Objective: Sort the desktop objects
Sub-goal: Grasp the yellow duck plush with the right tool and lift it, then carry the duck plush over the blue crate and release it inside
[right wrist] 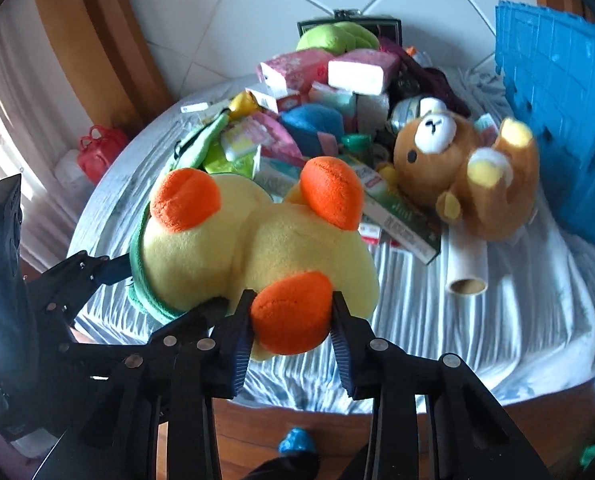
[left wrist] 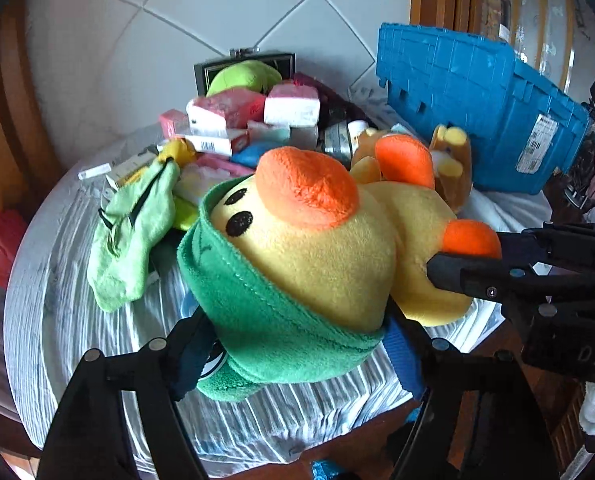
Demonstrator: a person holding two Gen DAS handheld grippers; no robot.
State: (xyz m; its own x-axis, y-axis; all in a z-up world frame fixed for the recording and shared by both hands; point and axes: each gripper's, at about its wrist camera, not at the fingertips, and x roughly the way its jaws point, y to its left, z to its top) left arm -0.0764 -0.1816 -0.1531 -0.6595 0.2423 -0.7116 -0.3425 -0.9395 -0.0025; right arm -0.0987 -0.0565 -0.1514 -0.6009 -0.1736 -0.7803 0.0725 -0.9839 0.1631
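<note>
A round surface (right wrist: 477,332) draped in a rumpled pale striped cloth stands on a white-tiled floor beside wooden furniture, piled at the back with boxes, tissue packs and soft toys; a blue crate (left wrist: 477,120) sits at its right edge, a brown plush bear (right wrist: 457,168) near it. The yellow plush duck (left wrist: 329,252) with a green hood hangs above the cloth. The left tool (left wrist: 297,344), fairly wide, clamps its hooded head; the right tool (right wrist: 293,320), narrowed, pinches one orange foot.
</note>
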